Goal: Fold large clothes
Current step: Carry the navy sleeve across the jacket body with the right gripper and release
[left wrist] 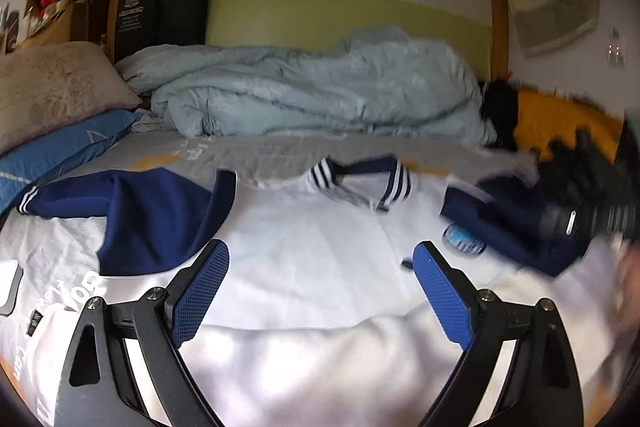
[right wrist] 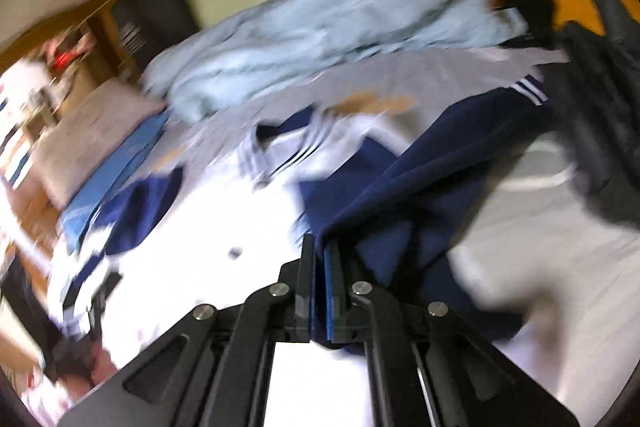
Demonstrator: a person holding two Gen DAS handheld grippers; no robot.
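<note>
Jacket: my white jacket (left wrist: 312,259) with navy sleeves lies spread flat on the bed (left wrist: 256,151), collar (left wrist: 360,183) at the far side from me, so the body makes a broad base to fold the sleeves onto.

Right gripper: my right gripper (right wrist: 322,255) has its jaws pressed together on a fold of the navy right sleeve (right wrist: 420,179); the cloth runs straight out of the tips and drapes away ahead and to the right.

Why I hold it there: pinching the sleeve partway along lets me carry it across the white front, I reckon, rather than dragging the whole jacket.

Sleeve from the right gripper: gripped at the tips, with its striped cuff (right wrist: 528,91) far ahead and up to the right, trailing free.

Left gripper: my left gripper (left wrist: 320,283) hangs above the jacket with its blue pads (left wrist: 200,291) wide apart, nothing between them.

Jacket from the left gripper: the white front sits directly below and ahead of the open jaws; the other navy sleeve (left wrist: 152,219) lies just left of the left finger, flat on the bed.

Why the left waits open: I judge it is ready to pin the body or take that sleeve next.

Background: a rumpled pale blue duvet (left wrist: 312,91) lies well beyond the collar, clear of the fold.
</note>
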